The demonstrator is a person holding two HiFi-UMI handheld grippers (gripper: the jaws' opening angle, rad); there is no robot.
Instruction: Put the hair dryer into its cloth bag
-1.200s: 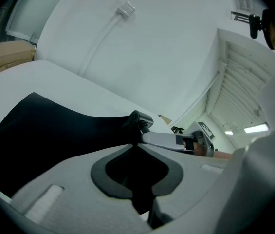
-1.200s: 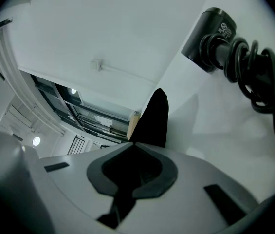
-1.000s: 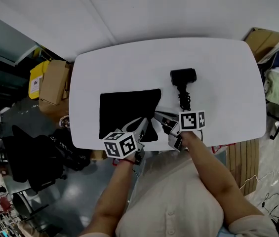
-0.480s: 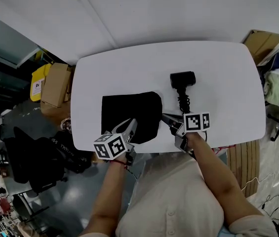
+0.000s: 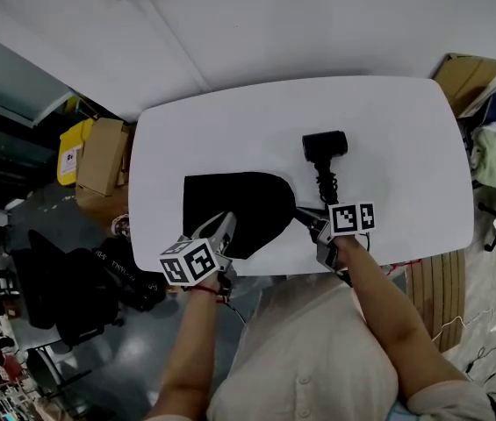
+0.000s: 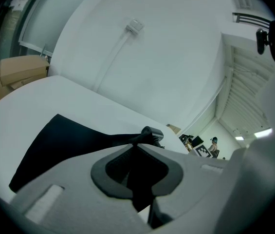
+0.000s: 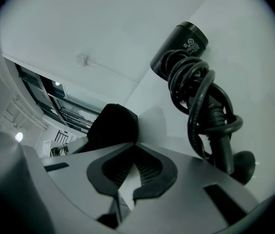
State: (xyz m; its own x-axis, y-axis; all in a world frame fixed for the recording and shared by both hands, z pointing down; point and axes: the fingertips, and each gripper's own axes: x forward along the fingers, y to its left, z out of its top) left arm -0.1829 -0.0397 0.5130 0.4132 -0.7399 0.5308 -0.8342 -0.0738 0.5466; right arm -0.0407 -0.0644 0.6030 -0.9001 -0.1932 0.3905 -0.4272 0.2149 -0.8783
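Cloth first: the cloth bag is black, limp and light. It will fold, sag and close its own mouth unless both sides are held apart, so the sensible hold is on the hem of the opening, one pinch on each side. That looks to be what is happening. The left tongs are closed on a fold of black fabric at the side of the bag nearest the desk's near edge. The right tongs are pinched fully together at the bag's right-hand corner, and the cloth appears caught at their tips, drawn up into a ridge between the two.

The hair dryer is another matter: rigid, smooth plastic, likely top-heavy at the barrel and apt to slip from a narrow pinch. Its cord is wound in loops round the handle, which adds bulk but also offers a grippier place to take hold. I judge the handle just below the barrel to be the best grasp. It lies near the middle of the desk, a little toward the right edge, barrel toward the far edge and handle toward the near one, apart from the bag and untouched.

Count: one hair dryer, one coiled cord, one cloth bag, two tongs.
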